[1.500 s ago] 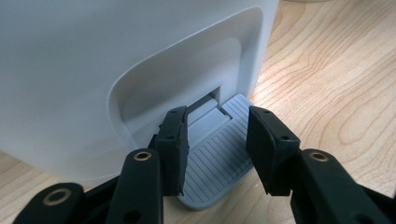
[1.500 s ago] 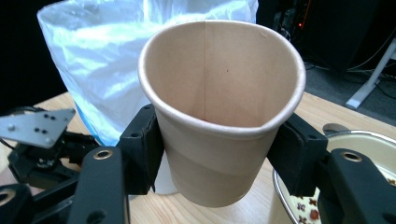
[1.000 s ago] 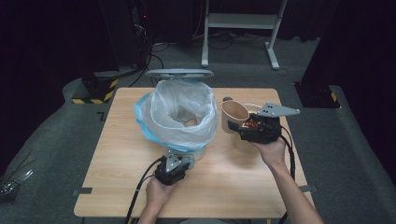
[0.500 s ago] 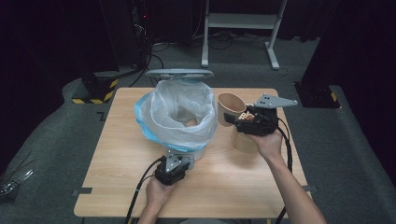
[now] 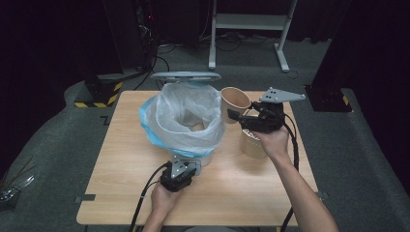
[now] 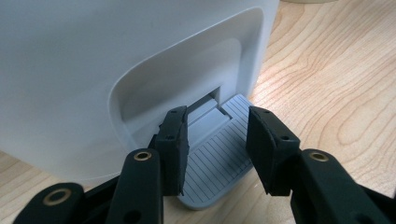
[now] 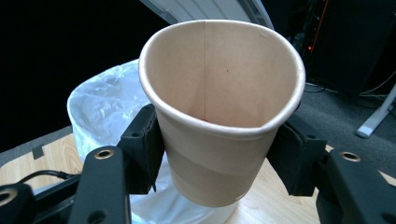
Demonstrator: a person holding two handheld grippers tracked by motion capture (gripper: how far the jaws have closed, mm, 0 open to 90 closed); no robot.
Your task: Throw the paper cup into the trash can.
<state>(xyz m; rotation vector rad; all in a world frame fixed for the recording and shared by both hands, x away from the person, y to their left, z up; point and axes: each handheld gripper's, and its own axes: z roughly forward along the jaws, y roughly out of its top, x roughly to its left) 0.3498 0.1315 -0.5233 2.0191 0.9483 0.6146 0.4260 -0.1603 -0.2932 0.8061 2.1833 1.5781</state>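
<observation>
A white pedal bin [image 5: 208, 157] lined with a clear plastic bag [image 5: 183, 113] stands mid-table, its grey lid [image 5: 186, 76] raised at the back. My left gripper [image 5: 187, 163] is at the bin's front base. In the left gripper view its jaws [image 6: 217, 126] stand apart and rest on top of the ribbed grey pedal [image 6: 219, 161], below the bin wall [image 6: 93, 70]. My right gripper [image 5: 238, 116] is shut on a brown paper cup [image 5: 235, 102], held in the air beside the bag's right rim. In the right gripper view the cup [image 7: 219, 93] is upright between the pads [image 7: 144, 144], and its inside looks empty.
A second paper cup [image 5: 251, 143] stands on the wooden table [image 5: 121, 159] under my right hand. Something brown [image 5: 196, 127] lies inside the bag. Behind the table are a white desk frame [image 5: 251, 29], cables on the floor and a black-and-yellow base [image 5: 96, 94].
My right gripper has lifted the paper cup and carried it slightly towards the bin. The left gripper has stayed on the pedal, and the lid has stayed up.
</observation>
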